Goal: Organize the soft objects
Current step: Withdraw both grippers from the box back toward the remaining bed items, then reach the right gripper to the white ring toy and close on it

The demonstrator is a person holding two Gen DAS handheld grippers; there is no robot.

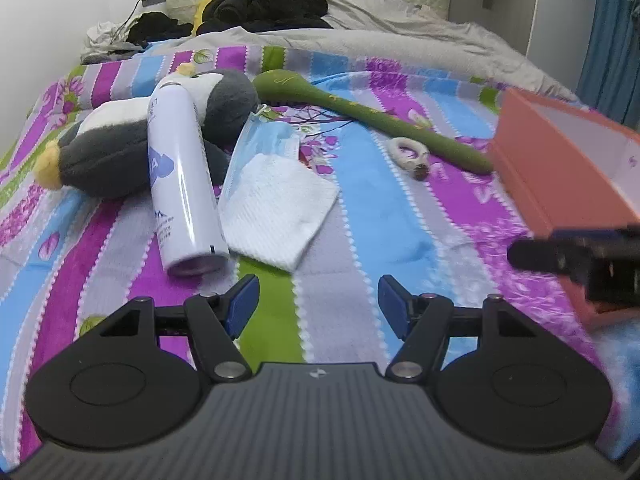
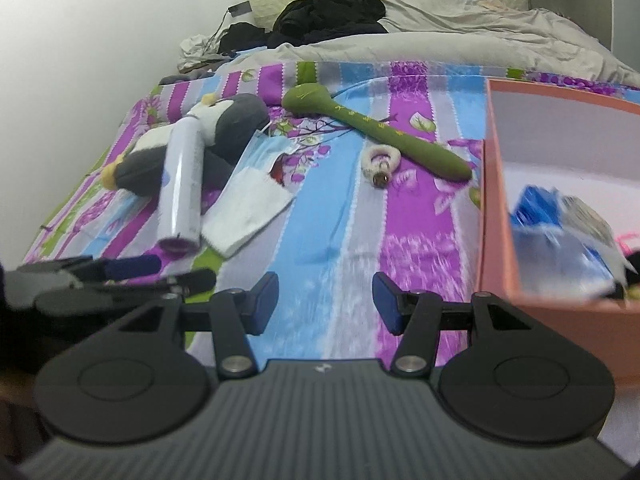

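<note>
A grey and white plush penguin (image 1: 120, 144) (image 2: 224, 128) lies on the striped bedspread, with a white spray can (image 1: 180, 176) (image 2: 182, 188) across it. A folded white cloth (image 1: 280, 212) (image 2: 248, 212) and a blue face mask (image 1: 264, 136) (image 2: 260, 152) lie beside the can. A green soft stick (image 1: 360, 116) (image 2: 376, 128) and a white scrunchie (image 1: 412, 156) (image 2: 380, 162) lie further right. My left gripper (image 1: 318, 304) is open and empty, just short of the cloth. My right gripper (image 2: 324, 300) is open and empty, left of a pink box (image 1: 560, 168) (image 2: 496, 208).
The pink box holds blue and white packets (image 2: 560, 232). A grey duvet (image 1: 400, 36) and black clothes (image 1: 264, 4) lie at the head of the bed. A white wall (image 1: 48, 20) runs along the left. The striped bedspread (image 2: 352, 220) spreads between the objects and the grippers.
</note>
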